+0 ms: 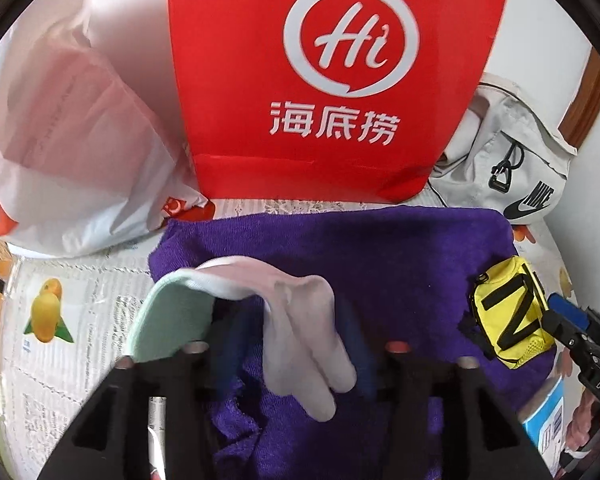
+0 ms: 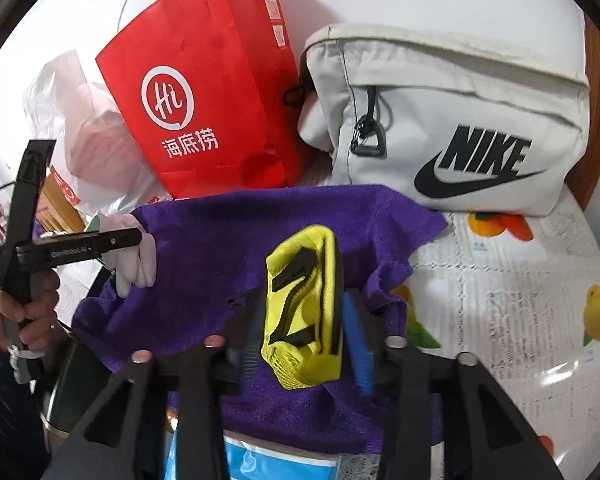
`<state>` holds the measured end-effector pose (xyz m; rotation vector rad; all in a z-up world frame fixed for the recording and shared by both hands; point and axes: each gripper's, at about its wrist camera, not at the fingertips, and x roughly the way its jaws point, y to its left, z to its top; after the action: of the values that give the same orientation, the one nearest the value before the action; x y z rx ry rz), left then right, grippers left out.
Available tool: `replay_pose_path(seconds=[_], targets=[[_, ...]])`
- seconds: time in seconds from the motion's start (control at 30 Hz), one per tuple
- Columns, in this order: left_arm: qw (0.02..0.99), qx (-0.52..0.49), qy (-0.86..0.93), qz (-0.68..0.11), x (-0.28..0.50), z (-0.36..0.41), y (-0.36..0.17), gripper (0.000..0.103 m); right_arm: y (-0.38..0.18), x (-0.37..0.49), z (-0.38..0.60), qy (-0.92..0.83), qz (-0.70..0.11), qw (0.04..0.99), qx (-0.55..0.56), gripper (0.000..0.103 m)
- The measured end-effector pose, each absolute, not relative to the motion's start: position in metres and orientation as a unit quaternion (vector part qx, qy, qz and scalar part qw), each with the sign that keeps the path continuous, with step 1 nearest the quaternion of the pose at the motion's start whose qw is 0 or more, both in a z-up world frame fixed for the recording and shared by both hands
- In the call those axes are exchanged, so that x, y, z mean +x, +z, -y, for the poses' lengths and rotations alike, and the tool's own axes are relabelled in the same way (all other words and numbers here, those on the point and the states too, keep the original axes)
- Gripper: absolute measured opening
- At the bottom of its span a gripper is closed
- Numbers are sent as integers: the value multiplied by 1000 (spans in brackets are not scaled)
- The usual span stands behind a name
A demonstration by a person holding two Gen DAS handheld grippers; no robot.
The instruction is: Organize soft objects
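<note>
The yellow pouch (image 2: pixel 302 312) lies on the purple towel (image 2: pixel 220 240) between the half-open right gripper (image 2: pixel 300 344), long side pointing away. The left gripper (image 1: pixel 292 344), half open, straddles a pale sock (image 1: pixel 304 332).

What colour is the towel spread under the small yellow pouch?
Purple towel; the right wrist view shows it best, beneath the pouch.

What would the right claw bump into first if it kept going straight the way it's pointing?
Probably the yellow pouch, which already sits between the right claw fingers on the purple towel. Past it, likely the towel; depth is unclear.
</note>
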<state>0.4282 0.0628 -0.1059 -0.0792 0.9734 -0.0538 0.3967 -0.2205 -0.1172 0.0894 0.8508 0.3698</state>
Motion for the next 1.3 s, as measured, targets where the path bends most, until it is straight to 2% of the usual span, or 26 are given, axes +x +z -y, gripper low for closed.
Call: replay_pose_path(seconds=[0.17, 0.27, 0.57, 0.8, 1.23, 1.3], targets=[[888, -31, -17, -458, 419, -61, -93, 65, -104, 390, 223, 166, -394, 904, 27, 55], [892, -26, -13, -452, 409, -59, -85, 67, -95, 382, 227, 162, -385, 908, 34, 61], [909, -17, -6, -417, 348, -58, -54, 67, -75, 330, 225, 160, -376, 912, 26, 61], [907, -32, -6, -420, 288, -60, -42, 67, -64, 266, 231, 173, -365, 914, 46, 61], [900, -58, -5, -432, 182, -70, -69, 67, -90, 150, 234, 219, -370, 903, 21, 61], [901, -63, -9, -429, 169, -70, -73, 67, -102, 140, 233, 224, -381, 897, 18, 57]])
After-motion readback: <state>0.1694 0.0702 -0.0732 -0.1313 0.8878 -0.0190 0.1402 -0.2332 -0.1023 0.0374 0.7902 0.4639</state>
